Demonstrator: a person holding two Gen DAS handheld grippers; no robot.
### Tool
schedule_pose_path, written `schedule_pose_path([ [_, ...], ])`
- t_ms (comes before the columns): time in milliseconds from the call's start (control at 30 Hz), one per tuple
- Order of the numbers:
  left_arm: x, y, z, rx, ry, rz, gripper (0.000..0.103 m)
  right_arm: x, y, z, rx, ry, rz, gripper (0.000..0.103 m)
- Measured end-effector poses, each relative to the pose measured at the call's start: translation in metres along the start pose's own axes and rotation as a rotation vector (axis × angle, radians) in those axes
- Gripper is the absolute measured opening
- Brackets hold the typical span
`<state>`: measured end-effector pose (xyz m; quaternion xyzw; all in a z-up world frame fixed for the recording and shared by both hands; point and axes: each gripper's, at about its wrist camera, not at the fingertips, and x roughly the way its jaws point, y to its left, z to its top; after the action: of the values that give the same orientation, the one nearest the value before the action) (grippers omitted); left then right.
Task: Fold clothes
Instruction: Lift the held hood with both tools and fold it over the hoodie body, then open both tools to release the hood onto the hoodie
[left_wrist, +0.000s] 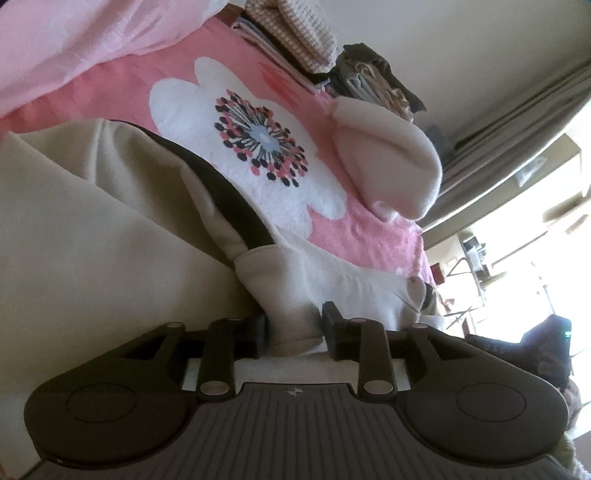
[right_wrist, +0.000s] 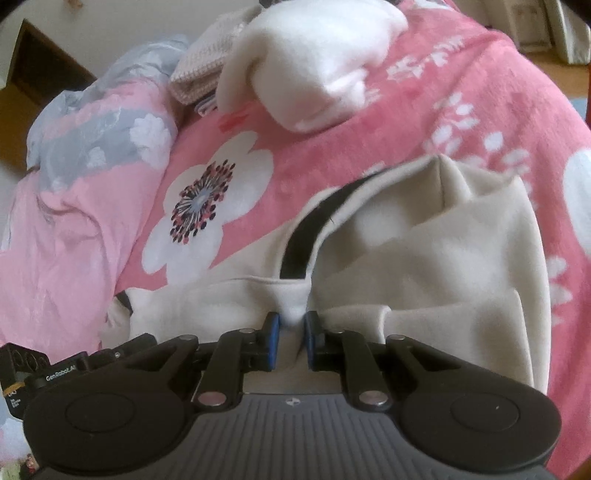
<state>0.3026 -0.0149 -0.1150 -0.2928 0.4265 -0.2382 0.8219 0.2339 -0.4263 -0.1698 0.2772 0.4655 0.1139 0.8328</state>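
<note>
Left gripper (left_wrist: 293, 328) fingers pinch a fold of the cream garment (left_wrist: 110, 229); right gripper (right_wrist: 292, 338) fingers clamp its edge too. Garment lies on the bed (right_wrist: 332, 155), partly doubled over, dark lining showing (mid-fold, I judge; not yet a neat packet). Folded white piece (right_wrist: 314, 62) and a stack (left_wrist: 295, 37) sit beyond. Pink floral blanket, curtains (left_wrist: 517, 110), bright window.

In the middle of my left wrist view I see a cream, soft matt fleece garment with a smooth black band (left_wrist: 110, 229), bunched between the matt black plastic fingers of the left gripper (left_wrist: 293, 328). The right gripper (right_wrist: 291, 332) shows blue rubbery pads (right_wrist: 274, 338) and dull metal pivot pins. Behind lies a pink plush blanket with a white flower print (right_wrist: 325, 162), fuzzy and napped.
</note>
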Motion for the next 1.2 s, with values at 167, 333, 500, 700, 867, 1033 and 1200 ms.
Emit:
schedule_pose_path([
  [167, -0.020, 0.002, 0.000, -0.040, -0.036, 0.016, 0.037, -0.004, -0.019, 0.000, 0.131, 0.006, 0.069, 0.016],
  [333, -0.054, -0.020, 0.000, 0.106, -0.184, 0.070, 0.037, -0.029, -0.001, -0.006, 0.027, -0.070, 0.033, 0.016],
  [500, -0.034, -0.070, -0.006, 0.470, -0.173, 0.119, 0.036, -0.034, 0.049, -0.006, -0.247, -0.186, -0.034, 0.016],
  [700, 0.019, -0.072, -0.037, 0.697, -0.035, 0.285, 0.037, 0.017, 0.060, -0.030, -0.468, -0.099, -0.191, 0.015],
  [867, 0.014, -0.063, -0.035, 0.675, -0.031, 0.267, 0.037, 0.014, 0.062, -0.037, -0.488, -0.123, -0.220, 0.015],
  [1033, 0.005, -0.068, -0.020, 0.647, -0.072, 0.244, 0.037, -0.005, 0.084, -0.020, -0.508, -0.200, -0.174, 0.016],
  [1200, 0.031, -0.051, 0.001, 0.582, -0.065, 0.357, 0.038, 0.013, 0.061, -0.006, -0.468, -0.247, -0.259, 0.013],
])
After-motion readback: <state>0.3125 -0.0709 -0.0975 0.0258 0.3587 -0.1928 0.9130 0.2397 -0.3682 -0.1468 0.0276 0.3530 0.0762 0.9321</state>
